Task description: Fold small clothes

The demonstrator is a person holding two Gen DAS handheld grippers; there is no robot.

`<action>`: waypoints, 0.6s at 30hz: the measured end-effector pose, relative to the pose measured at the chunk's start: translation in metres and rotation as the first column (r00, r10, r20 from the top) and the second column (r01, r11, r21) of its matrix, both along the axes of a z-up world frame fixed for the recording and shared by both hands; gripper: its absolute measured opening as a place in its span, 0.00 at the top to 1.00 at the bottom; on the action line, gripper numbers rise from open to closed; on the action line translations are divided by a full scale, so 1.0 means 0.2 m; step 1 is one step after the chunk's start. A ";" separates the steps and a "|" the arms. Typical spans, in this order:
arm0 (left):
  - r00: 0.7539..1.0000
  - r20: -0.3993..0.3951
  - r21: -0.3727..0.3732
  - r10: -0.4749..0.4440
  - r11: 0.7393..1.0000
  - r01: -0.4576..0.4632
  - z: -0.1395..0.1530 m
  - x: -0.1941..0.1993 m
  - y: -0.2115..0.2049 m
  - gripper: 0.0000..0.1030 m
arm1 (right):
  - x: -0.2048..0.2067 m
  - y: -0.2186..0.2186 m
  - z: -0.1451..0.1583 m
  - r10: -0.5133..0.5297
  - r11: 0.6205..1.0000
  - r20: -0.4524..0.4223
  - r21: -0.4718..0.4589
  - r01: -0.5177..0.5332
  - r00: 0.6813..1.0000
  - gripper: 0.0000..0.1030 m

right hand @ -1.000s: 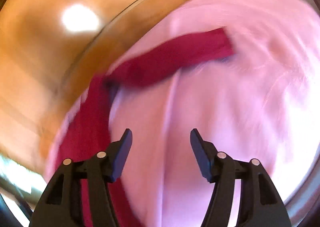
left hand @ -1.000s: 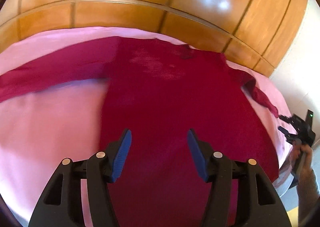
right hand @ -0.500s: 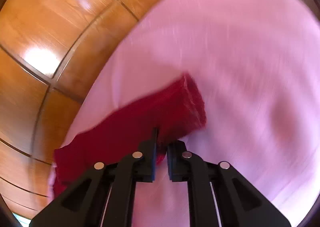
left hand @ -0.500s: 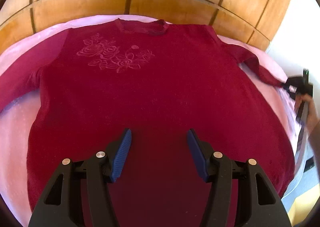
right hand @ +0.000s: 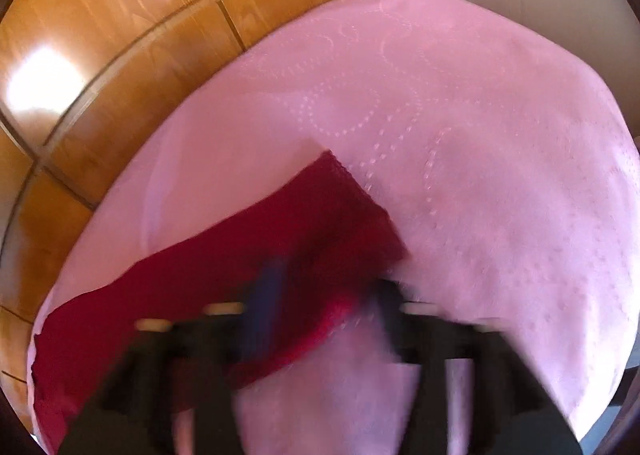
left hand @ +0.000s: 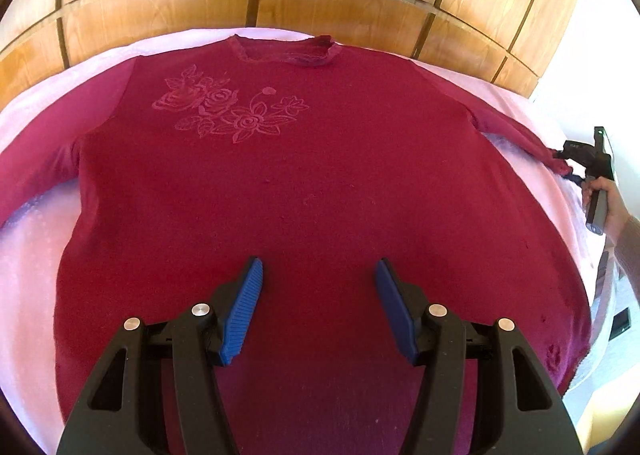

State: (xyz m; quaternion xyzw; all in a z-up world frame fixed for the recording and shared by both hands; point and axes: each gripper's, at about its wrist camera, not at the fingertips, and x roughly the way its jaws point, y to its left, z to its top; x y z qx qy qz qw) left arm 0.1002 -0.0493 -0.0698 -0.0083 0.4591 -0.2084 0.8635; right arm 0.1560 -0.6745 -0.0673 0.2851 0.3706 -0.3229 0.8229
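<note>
Beside the sweater (left hand: 320, 183), spreading ends: right gripper (right hand: 320, 303) jaws have just been opening off the cuff (right hand: 340, 207), left gripper (left hand: 318, 303) gapes empty; next, fold a sleeve inward.

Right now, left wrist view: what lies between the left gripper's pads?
Only the sweater's red body, spread flat on the pink cover. The left gripper is open above it, nothing pinched. The left wrist view shows this.

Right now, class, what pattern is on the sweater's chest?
Tone-on-tone roses on the sweater; left wrist view.
</note>
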 end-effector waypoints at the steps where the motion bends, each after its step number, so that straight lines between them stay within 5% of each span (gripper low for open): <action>1: 1.000 0.000 -0.009 0.005 1.000 -0.005 0.01 -0.01 0.02 0.44 | -0.01 0.06 0.04 0.029 0.999 0.000 -0.027 -0.029 1.000 0.34; 5: 0.999 0.014 -0.029 0.040 0.999 -0.040 0.03 -0.04 0.08 0.44 | -0.04 0.39 0.19 0.258 0.965 0.040 -0.053 -0.256 0.965 0.32; 9: 0.996 0.018 -0.041 0.087 0.995 -0.086 0.03 -0.08 0.17 0.44 | 0.03 0.92 0.23 0.553 0.833 0.053 -0.043 -0.552 0.831 0.33; 13: 0.991 0.028 -0.043 0.128 0.991 -0.127 0.03 -0.13 0.25 0.44 | 0.06 1.39 0.18 0.727 0.686 0.071 -0.011 -0.728 0.683 0.33; 16: 0.987 0.047 -0.017 0.152 0.988 -0.152 0.02 -0.17 0.32 0.44 | 0.04 1.64 0.10 0.784 0.620 0.050 -0.008 -0.784 0.619 0.33; 18: 0.986 0.043 -0.015 0.161 0.987 -0.161 -0.02 -0.20 0.37 0.44 | -0.02 1.72 -0.01 0.781 0.623 0.027 0.032 -0.781 0.624 0.33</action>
